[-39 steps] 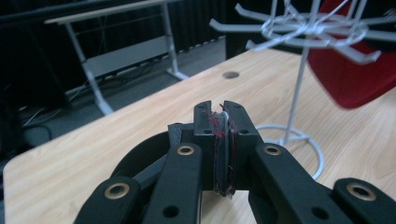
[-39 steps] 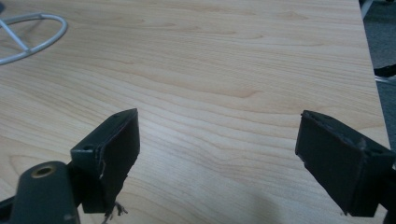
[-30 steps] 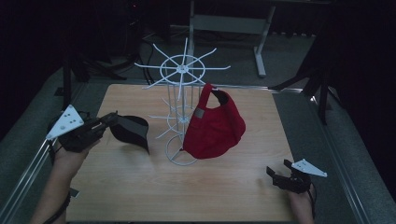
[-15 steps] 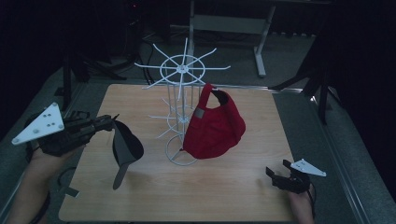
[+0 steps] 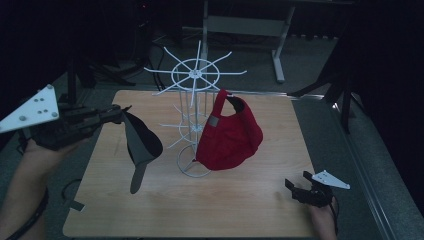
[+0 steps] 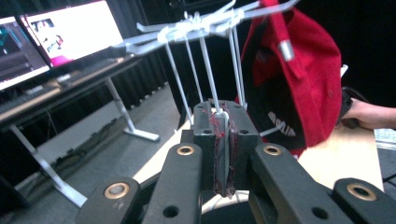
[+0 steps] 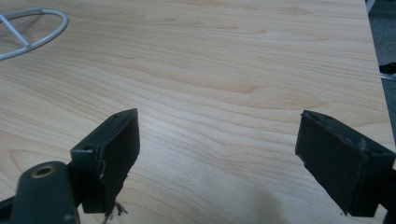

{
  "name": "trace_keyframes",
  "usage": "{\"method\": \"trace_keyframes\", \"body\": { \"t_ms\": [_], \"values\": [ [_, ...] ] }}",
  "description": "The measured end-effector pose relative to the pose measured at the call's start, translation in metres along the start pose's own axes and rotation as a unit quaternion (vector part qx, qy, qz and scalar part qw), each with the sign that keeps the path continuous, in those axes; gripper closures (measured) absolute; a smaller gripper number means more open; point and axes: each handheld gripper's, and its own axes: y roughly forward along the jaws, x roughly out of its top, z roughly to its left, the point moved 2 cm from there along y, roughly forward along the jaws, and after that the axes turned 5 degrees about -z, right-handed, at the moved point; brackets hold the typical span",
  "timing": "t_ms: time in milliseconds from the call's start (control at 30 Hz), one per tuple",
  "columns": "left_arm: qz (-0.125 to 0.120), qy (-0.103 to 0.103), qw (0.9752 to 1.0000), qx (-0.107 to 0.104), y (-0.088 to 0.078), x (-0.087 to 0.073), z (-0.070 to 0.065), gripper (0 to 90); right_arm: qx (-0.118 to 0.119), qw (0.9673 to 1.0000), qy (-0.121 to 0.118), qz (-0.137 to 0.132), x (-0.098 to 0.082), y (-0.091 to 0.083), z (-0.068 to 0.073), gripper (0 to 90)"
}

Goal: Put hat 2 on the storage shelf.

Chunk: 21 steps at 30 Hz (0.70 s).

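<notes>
A dark cap [image 5: 142, 142] hangs in the air left of the white wire rack [image 5: 195, 95], brim pointing down. My left gripper [image 5: 119, 112] is shut on the cap's upper edge, clear of the rack. In the left gripper view the jaws [image 6: 223, 140] press together on a thin dark strip, with the rack's arms [image 6: 201, 28] straight ahead. A red cap [image 5: 230, 135] hangs from a rack arm on the right side, also in the left gripper view [image 6: 303, 84]. My right gripper [image 5: 296, 189] rests low at the table's front right, open, with nothing between its jaws [image 7: 219, 154].
The rack stands on a wooden table [image 5: 260, 210]; its ring base [image 7: 32, 32] lies far left of the right gripper. A desk frame [image 5: 280, 30] stands behind the table. Monitors [image 6: 56, 32] glow on a side desk. A strap piece [image 5: 75, 204] lies at the front left.
My left hand has risen and drawn back to the left with the dark cap, which has turned to hang brim down. The right gripper has stayed still.
</notes>
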Motion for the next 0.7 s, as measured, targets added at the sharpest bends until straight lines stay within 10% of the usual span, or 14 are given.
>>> {"method": "trace_keyframes", "body": {
  "t_ms": [700],
  "values": [
    [-0.007, 0.056, 0.9981, -0.023, 0.042, 0.070, -0.002, 85.6, 0.002, 1.0000, 0.004, -0.001, 0.000, -0.001, -0.001, 13.7]
  ]
}}
